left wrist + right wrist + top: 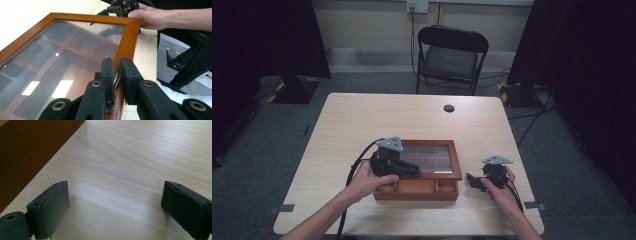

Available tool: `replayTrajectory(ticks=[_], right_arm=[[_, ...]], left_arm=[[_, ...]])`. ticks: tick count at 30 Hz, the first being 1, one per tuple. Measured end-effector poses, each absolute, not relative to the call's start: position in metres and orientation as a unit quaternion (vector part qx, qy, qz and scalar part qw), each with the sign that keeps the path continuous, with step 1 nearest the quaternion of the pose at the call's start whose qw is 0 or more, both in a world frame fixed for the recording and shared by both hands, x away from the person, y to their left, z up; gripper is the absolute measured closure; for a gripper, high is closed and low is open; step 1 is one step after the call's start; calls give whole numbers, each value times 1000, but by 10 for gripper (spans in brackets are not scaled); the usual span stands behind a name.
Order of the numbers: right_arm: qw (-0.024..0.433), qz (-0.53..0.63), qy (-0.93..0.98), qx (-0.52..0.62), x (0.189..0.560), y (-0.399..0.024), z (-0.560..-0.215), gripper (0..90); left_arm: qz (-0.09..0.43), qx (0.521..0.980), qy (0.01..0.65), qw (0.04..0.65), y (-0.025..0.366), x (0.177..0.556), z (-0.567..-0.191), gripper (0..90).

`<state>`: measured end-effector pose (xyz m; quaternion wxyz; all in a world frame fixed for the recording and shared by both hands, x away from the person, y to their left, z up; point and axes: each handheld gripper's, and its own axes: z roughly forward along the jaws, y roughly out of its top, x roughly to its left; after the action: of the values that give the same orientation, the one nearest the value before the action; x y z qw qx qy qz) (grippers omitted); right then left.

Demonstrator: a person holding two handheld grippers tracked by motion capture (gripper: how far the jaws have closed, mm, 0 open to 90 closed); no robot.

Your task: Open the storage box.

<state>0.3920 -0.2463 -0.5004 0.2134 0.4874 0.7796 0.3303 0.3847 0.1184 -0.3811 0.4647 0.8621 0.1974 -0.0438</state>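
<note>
A reddish wooden box [416, 192] with a glass-paned lid [432, 156] stands on the table's near half. The lid looks tilted up at its near edge, and the box's front compartments show below it. My left gripper [411, 170] reaches in from the left. In the left gripper view, the left gripper [117, 68] is shut on a small metal latch [116, 76] on the lid's wooden frame [128, 42]. Right of the box my right gripper [473, 181] rests low over the table. In the right gripper view, the right gripper [115, 200] is open over bare wood, with the box's side wall [30, 150] at the upper left.
The light wooden table [362, 120] has a round cable hole [449, 108] near its far edge. A black folding chair [452, 55] stands behind it. Dark stands and cables lie on the grey floor at both sides. A cable trails from each gripper toward the near edge.
</note>
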Motion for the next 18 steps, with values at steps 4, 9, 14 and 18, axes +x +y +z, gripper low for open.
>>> replayTrajectory(ticks=[4, 9, 14, 18], right_arm=[[213, 330, 780, 487, 392, -246, -500, 71], [213, 330, 780, 487, 393, -246, -500, 69], [213, 330, 780, 487, 393, -246, -500, 69], [213, 330, 780, 487, 393, -246, -500, 68]], left_arm=[[-44, 862, 197, 465, 119, 388, -376, 809], [-35, 865, 199, 459, 118, 389, -369, 808], [-41, 862, 200, 464, 119, 392, -366, 809], [-40, 859, 202, 469, 120, 394, -362, 809]])
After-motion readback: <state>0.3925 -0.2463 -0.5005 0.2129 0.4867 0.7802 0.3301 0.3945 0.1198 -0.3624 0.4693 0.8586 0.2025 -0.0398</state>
